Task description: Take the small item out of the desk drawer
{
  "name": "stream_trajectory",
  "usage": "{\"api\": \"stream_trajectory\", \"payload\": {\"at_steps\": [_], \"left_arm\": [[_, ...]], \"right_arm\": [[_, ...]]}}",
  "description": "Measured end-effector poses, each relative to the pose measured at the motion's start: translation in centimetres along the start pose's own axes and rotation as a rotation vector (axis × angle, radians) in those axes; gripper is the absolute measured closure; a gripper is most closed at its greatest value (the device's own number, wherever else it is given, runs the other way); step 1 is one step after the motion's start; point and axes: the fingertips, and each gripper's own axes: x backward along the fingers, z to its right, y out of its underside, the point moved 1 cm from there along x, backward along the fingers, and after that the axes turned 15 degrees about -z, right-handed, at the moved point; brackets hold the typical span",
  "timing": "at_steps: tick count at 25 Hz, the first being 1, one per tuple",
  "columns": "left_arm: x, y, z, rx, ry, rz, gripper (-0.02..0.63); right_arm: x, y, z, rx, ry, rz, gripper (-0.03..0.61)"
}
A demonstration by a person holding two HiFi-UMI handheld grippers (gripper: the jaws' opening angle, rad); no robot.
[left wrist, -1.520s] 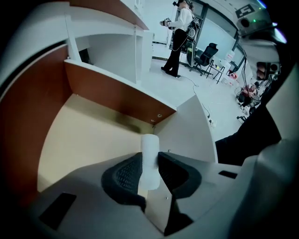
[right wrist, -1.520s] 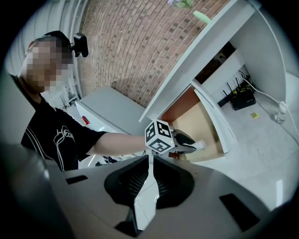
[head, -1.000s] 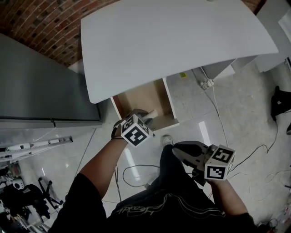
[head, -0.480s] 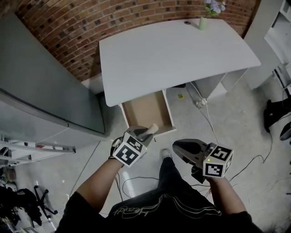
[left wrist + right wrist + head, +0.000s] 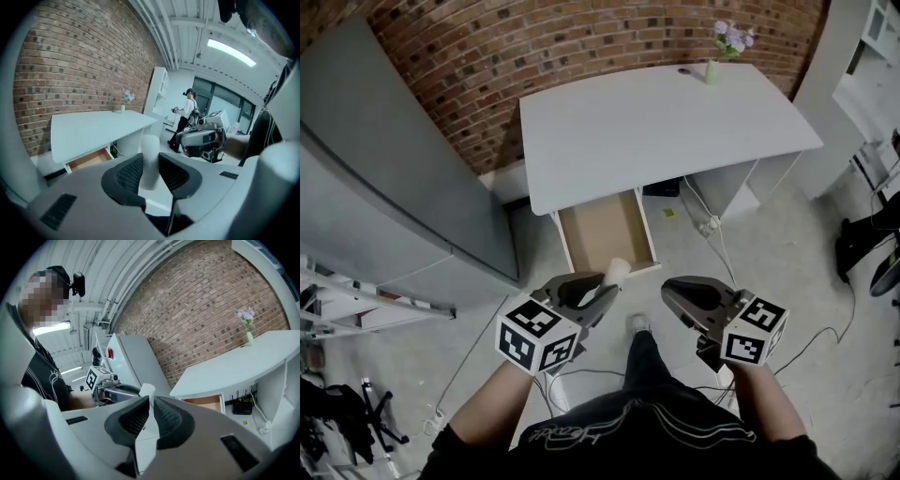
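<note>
The small item (image 5: 618, 271) is out of the drawer (image 5: 600, 230). It's a plain off-white cylinder, short and smooth, and it sticks up past the tips of the left gripper (image 5: 598, 292). It hangs over the floor in front of the open drawer, clear of the white bench (image 5: 656, 122).

The left gripper view gives the grip: the ribbed black fingers (image 5: 129, 173) stand partway open with both pads pressed flat on the sides of the cylinder, which is upright between them.

The right gripper (image 5: 670, 291) is beside it, a little apart. In its own view the fingers (image 5: 164, 418) sit almost together with only a thin sliver of gap. As far as I can make out they hold nothing. The white tip above them looks like the cylinder in the other gripper.

From above, the drawer's brown bottom looks bare, and a vase of flowers (image 5: 712, 71) stands at the bench's far edge by the brick wall (image 5: 534, 47). Only the left gripper view shows another person (image 5: 187, 115) standing across the room by the windows.
</note>
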Motion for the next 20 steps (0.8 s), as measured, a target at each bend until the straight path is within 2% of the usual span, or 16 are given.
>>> {"api": "stream_trajectory", "payload": {"at_steps": [8,13,20], "left_arm": [[5.4,-0.2,4.4,0.070,-0.001,0.147,0.488],[8.0,-0.2,5.7,0.158,0.018,0.236,0.488],[8.9,-0.5,7.8,0.142,0.030,0.260,0.488]], "right_arm": [[1.4,-1.6,-4.0,0.057,0.001,0.049,0.520],[2.5,-1.7,-6.4,0.050,0.012,0.082,0.520],[3.3,-1.4,-7.9,0.059,0.018,0.089,0.520]]}}
